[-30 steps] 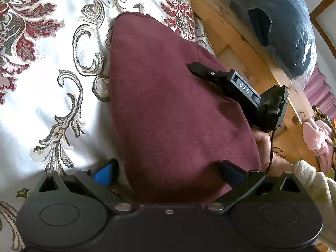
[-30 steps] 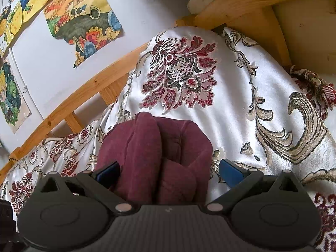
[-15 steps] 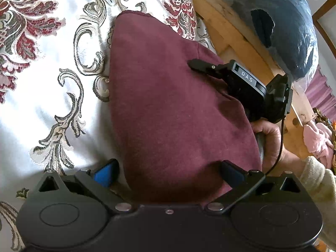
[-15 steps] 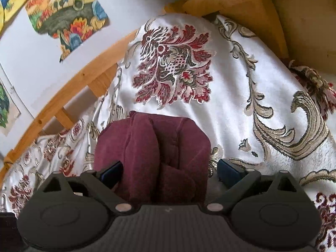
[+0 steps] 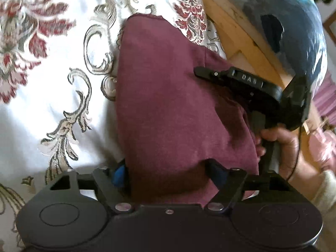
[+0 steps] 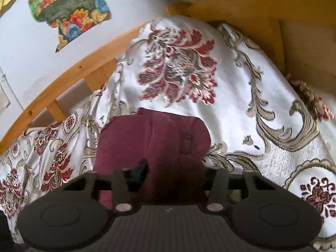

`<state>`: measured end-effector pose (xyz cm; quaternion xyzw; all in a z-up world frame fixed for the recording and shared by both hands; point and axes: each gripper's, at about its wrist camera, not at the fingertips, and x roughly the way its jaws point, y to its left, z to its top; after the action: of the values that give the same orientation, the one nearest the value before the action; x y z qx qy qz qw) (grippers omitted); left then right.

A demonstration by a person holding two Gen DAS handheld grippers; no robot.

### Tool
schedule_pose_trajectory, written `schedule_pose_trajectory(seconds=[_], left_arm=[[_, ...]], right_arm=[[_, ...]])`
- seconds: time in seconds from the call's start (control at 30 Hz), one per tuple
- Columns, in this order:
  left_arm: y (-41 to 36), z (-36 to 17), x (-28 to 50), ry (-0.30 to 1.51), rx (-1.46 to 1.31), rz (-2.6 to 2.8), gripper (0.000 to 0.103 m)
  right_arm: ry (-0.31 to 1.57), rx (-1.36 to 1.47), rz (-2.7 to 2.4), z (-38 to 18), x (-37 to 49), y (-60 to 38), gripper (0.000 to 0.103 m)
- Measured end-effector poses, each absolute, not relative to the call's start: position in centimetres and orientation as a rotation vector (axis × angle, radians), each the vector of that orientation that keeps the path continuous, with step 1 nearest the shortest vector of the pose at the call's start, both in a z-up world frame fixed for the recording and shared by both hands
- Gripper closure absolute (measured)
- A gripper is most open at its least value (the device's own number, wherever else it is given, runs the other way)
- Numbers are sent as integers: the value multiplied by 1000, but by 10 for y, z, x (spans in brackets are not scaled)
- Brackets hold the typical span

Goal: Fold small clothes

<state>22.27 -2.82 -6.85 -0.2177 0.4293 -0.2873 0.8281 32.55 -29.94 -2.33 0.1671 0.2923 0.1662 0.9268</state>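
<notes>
A maroon garment [image 5: 166, 109] lies folded on the white floral bedspread [image 5: 52, 84]. My left gripper [image 5: 168, 173] straddles its near edge, and its jaws have narrowed onto the cloth bunched between them. My right gripper [image 5: 210, 74] shows in the left wrist view at the garment's right edge, held by a hand [image 5: 281, 145]. In the right wrist view the right gripper [image 6: 174, 172] has its jaws closing on a thick fold of the garment [image 6: 153, 138]; the right fingertip is hidden behind cloth.
A wooden bed frame [image 5: 235, 31] runs along the right of the bedspread, with a dark bag in clear plastic [image 5: 283, 21] beyond it. Pink clothing [image 5: 321, 147] lies at far right. A wooden rail [image 6: 63, 84] and a wall with pictures [image 6: 69, 8] stand behind the bed.
Both grippers' jaws have narrowed onto the maroon garment. The right gripper has pushed further over the fold, and the cloth bunches up between the fingers.
</notes>
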Motion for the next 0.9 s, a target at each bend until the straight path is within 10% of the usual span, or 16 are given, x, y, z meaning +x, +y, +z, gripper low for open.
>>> schedule_pose_trajectory(seconds=[0.3, 0.9], left_arm=[[-40, -34, 204, 855, -331, -543, 55], [33, -23, 202, 829, -216, -308, 55]], right_arm=[[370, 259, 357, 25, 281, -286, 77], [341, 209, 489, 12, 323, -187, 77]])
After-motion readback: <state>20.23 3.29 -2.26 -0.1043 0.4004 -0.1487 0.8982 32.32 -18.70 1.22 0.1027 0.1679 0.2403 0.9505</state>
